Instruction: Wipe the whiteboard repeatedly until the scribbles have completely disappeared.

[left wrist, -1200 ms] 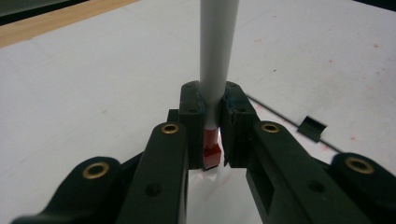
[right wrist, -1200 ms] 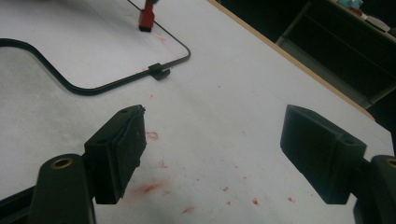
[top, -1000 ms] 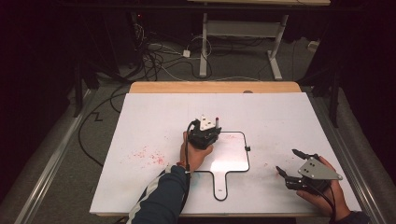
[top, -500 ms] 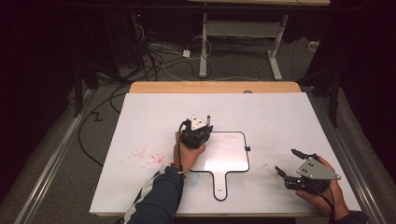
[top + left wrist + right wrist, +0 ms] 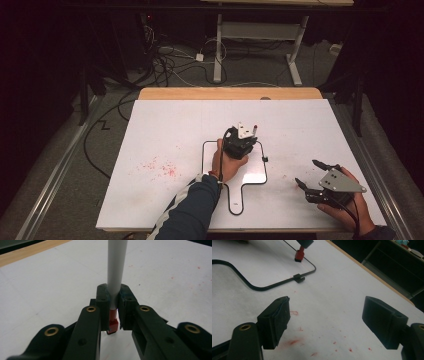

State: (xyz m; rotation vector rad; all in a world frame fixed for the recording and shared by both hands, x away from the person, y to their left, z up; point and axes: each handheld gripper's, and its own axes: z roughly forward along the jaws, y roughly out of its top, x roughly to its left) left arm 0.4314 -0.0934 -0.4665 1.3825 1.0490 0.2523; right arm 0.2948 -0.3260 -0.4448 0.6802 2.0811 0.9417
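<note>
Between the left gripper's [image 5: 113, 312] jaws sat a white marker [image 5: 116, 270] with a red tip, clamped tight and pointing down at the white board [image 5: 165, 130], over the top edge of a black paddle-shaped outline [image 5: 234, 210], maybe touching it, hard to say. Red smudges [image 5: 160, 167] dotted the board off to the left. The right gripper [image 5: 307, 175] rested near the right edge, jaws wide, holding nothing.

The left gripper [image 5: 243, 136], held by the left hand [image 5: 229, 164] mid-table, has its jaws clamped together, while the right gripper [image 5: 309, 174] rests gaping wide near the table's right edge.
</note>
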